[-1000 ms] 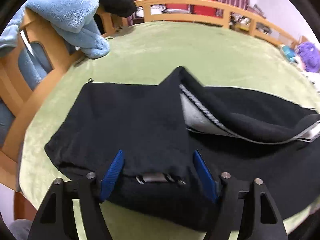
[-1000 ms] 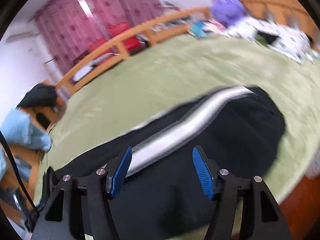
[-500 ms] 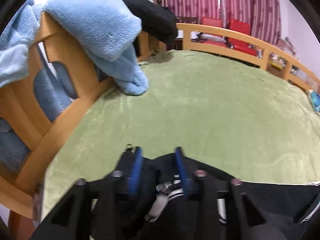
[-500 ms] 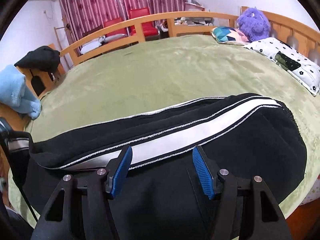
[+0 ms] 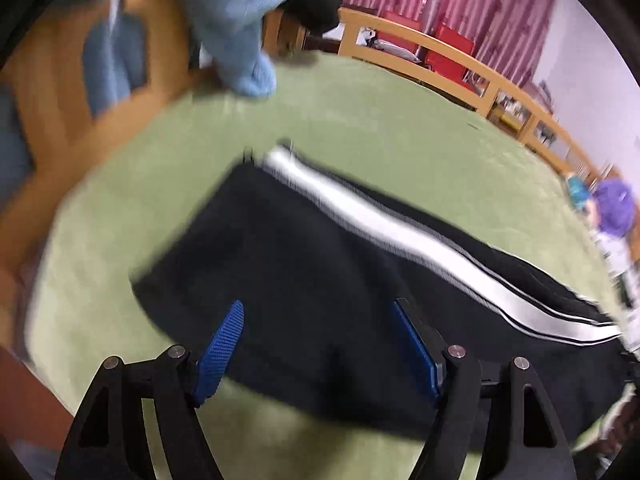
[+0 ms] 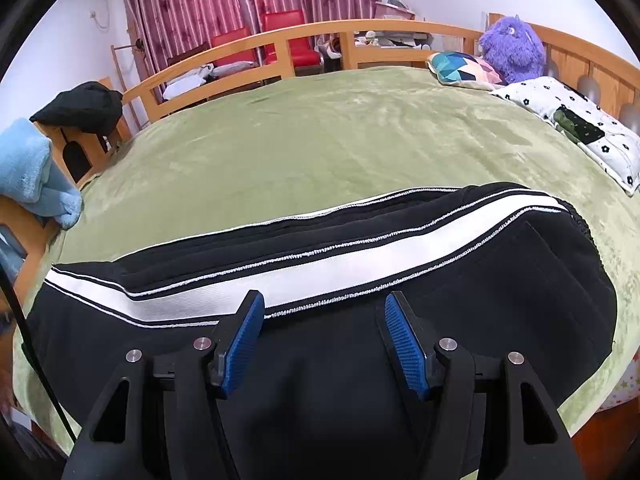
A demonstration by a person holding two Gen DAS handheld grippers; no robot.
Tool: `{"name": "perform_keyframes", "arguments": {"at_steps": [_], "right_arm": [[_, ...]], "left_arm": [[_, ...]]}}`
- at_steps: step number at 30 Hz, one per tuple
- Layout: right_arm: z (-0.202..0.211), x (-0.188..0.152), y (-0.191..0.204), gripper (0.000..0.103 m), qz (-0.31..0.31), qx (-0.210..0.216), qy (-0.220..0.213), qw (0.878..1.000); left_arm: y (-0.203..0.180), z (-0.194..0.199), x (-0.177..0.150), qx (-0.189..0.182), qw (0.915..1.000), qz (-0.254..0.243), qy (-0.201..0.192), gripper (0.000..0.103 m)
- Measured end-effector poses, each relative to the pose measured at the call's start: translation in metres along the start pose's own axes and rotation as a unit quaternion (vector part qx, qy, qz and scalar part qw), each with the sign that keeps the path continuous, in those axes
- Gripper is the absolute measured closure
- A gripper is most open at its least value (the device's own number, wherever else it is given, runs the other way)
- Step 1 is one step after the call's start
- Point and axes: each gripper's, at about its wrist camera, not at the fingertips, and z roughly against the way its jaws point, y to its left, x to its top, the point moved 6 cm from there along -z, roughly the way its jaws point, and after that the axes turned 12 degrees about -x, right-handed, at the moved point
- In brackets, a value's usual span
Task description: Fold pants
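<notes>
Black pants (image 6: 440,300) with a white side stripe (image 6: 320,276) lie folded lengthwise across the near part of the green bed. In the left wrist view the pants (image 5: 312,280) show blurred, stripe (image 5: 380,224) running to the right. My left gripper (image 5: 320,324) is open and empty just above the pants' left end. My right gripper (image 6: 322,320) is open and empty, hovering over the middle of the pants below the stripe.
The green bedspread (image 6: 340,132) stretches behind the pants. A wooden rail (image 6: 280,40) rings the bed. A light blue blanket (image 6: 28,172) and a black garment (image 6: 80,104) hang at the left. A purple plush (image 6: 512,48) and pillows (image 6: 576,128) lie at the right.
My left gripper was shut on the pants' cuff half a second ago; now it is open and pulled back, with the cuff end lying flat on the bed. The right gripper stays open.
</notes>
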Motion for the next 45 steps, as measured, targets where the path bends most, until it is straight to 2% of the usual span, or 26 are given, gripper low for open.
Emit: {"name": "perform_keyframes", "arguments": {"at_steps": [4,10,15,19,20,21,23,25,29,32,36,40,41,42,43,44,45], "right_arm": [[0.003,-0.001,0.002,0.041,-0.002,0.004,0.001,1.000],[0.008,-0.003,0.010,0.041,0.004,0.000,-0.001,1.000],[0.007,-0.003,0.015,0.041,0.013,-0.012,-0.007,1.000],[0.000,-0.003,0.018,0.041,0.022,-0.028,0.001,0.999],[0.000,-0.004,0.018,0.041,0.023,-0.028,0.000,0.999],[0.000,-0.003,0.018,0.041,0.023,-0.029,-0.001,0.999],[0.000,-0.002,0.018,0.041,0.026,-0.032,-0.003,0.999],[0.000,-0.002,0.018,0.041,0.029,-0.036,-0.005,0.999],[-0.001,-0.002,0.017,0.041,0.026,-0.038,-0.001,0.999],[0.000,-0.002,0.018,0.041,0.029,-0.038,-0.003,0.999],[0.004,-0.003,0.020,0.041,0.034,-0.035,-0.008,0.999],[0.005,-0.003,0.017,0.041,0.028,-0.030,-0.009,0.999],[0.005,-0.002,0.015,0.041,0.026,-0.028,-0.009,0.999],[0.005,-0.002,0.014,0.041,0.023,-0.026,-0.008,0.999],[0.006,-0.001,0.012,0.041,0.018,-0.023,-0.008,1.000],[0.006,-0.001,0.011,0.041,0.015,-0.022,-0.007,1.000],[0.006,-0.001,0.010,0.041,0.011,-0.019,-0.007,1.000]], "left_arm": [[0.021,-0.006,-0.022,-0.024,0.9990,0.038,0.006,0.031],[0.057,-0.011,-0.011,0.009,0.9957,0.089,-0.026,0.031],[0.084,-0.031,-0.005,0.006,0.9886,0.148,-0.026,0.037],[0.100,-0.042,-0.001,-0.001,0.9787,0.201,-0.039,0.040],[0.101,-0.044,0.002,0.003,0.9780,0.204,-0.044,0.051],[0.102,-0.046,0.003,0.009,0.9789,0.200,-0.042,0.074],[0.105,-0.053,0.005,0.017,0.9801,0.196,-0.023,0.094],[0.108,-0.049,0.003,0.004,0.9795,0.200,-0.028,0.095],[0.114,-0.025,0.000,0.005,0.9789,0.197,-0.054,0.098],[0.115,-0.010,-0.012,0.010,0.9763,0.208,-0.058,0.098],[0.110,-0.004,-0.024,0.034,0.9785,0.195,-0.056,0.098],[0.115,-0.017,-0.030,0.020,0.9734,0.226,-0.031,0.094],[0.117,-0.020,-0.031,0.014,0.9720,0.233,-0.029,0.090],[0.116,-0.023,-0.032,0.010,0.9715,0.235,-0.027,0.076],[0.114,-0.028,-0.031,-0.008,0.9706,0.240,-0.023,0.067],[0.111,-0.031,-0.031,-0.020,0.9705,0.239,-0.021,0.052],[0.104,-0.033,-0.028,-0.027,0.9717,0.234,-0.019,0.046]]}}
